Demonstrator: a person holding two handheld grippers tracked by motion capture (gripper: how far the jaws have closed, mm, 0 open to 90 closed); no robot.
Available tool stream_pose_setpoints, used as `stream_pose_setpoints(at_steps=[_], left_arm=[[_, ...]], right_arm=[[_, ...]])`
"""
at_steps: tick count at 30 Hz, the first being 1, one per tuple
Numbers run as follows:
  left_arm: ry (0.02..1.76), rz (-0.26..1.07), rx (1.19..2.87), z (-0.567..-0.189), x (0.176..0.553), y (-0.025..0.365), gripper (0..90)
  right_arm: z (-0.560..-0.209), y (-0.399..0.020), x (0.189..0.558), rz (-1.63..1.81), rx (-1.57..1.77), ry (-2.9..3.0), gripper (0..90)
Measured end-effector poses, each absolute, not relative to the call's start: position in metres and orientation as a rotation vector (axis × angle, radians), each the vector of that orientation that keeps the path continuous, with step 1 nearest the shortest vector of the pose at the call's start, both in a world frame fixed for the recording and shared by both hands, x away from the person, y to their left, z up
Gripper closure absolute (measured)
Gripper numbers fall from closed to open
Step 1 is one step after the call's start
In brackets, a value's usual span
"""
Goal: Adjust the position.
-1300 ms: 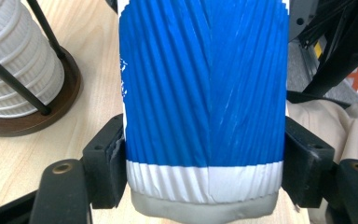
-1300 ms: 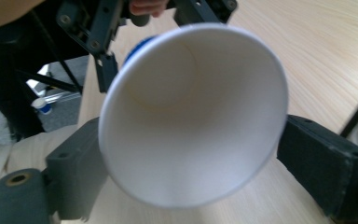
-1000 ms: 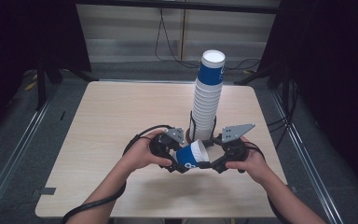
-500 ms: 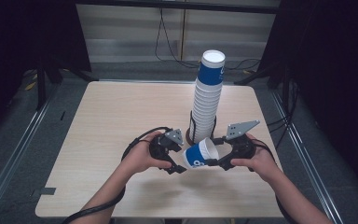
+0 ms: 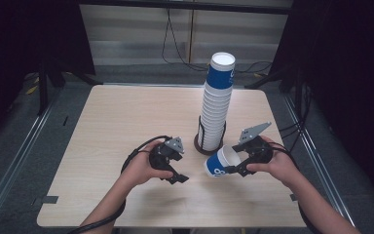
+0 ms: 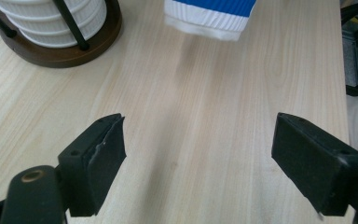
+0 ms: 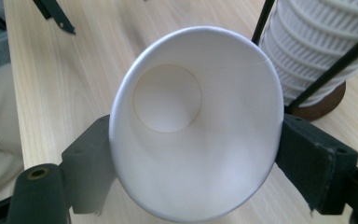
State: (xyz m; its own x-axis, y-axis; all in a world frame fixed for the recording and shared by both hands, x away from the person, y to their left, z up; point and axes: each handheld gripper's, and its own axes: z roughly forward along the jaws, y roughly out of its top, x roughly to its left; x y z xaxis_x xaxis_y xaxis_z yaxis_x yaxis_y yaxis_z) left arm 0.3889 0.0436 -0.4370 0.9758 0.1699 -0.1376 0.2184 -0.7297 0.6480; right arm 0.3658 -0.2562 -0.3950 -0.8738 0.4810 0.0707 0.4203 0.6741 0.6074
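Starting at the left: your left gripper (image 5: 174, 168) sits low over the near middle of the wooden table (image 5: 126, 117), with your left hand (image 5: 143, 168) wrapped round its body; its jaws have just been opening and now stand wide apart with nothing between them, only bare wood showing in the left gripper view; the black cable (image 5: 136, 151) loops off it to the left. Ahead of those jaws in that view you can see the white bottom edge of the blue-and-white paper cup (image 6: 209, 16), well clear of the pads and not touching them.

Moving right, the paper cup (image 5: 221, 163) is just right of the left gripper, near the table's front edge, tilted on its side with the mouth facing up and right; it hangs just in front of the cup holder's round brown base (image 5: 199, 146). The tall stack of ribbed white paper cups (image 5: 216, 109) stands upright in that wire holder, topped by a blue one, a bit past the middle of the table.

Furthest right, your right gripper (image 5: 238, 168) is clamped on the cup; the right gripper view shows both black pads (image 7: 91, 158) pressing the cup's wall from either side, just below the rim, with its white inside facing the camera; your right hand (image 5: 275, 163) holds that gripper near the right edge.
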Motion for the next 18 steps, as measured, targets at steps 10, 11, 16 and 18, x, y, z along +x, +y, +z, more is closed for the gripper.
stream_pose_setpoints(at_steps=[10,11,16,18], left_arm=[[0.306,-0.082,2.414,-0.446,0.388,0.051,17.4],[0.299,-0.078,2.416,-0.446,0.388,0.051,17.3],[0.307,-0.072,2.413,-0.449,0.386,0.053,17.2],[0.31,-0.074,2.41,-0.45,0.387,0.055,17.1]], right_arm=[[-0.392,-0.262,0.372,0.795,0.744,2.832,17.5],[-0.391,-0.263,0.372,0.782,0.75,2.828,17.5],[-0.387,-0.27,0.375,0.72,0.79,2.82,17.5],[-0.386,-0.271,0.376,0.715,0.784,2.825,17.5]])
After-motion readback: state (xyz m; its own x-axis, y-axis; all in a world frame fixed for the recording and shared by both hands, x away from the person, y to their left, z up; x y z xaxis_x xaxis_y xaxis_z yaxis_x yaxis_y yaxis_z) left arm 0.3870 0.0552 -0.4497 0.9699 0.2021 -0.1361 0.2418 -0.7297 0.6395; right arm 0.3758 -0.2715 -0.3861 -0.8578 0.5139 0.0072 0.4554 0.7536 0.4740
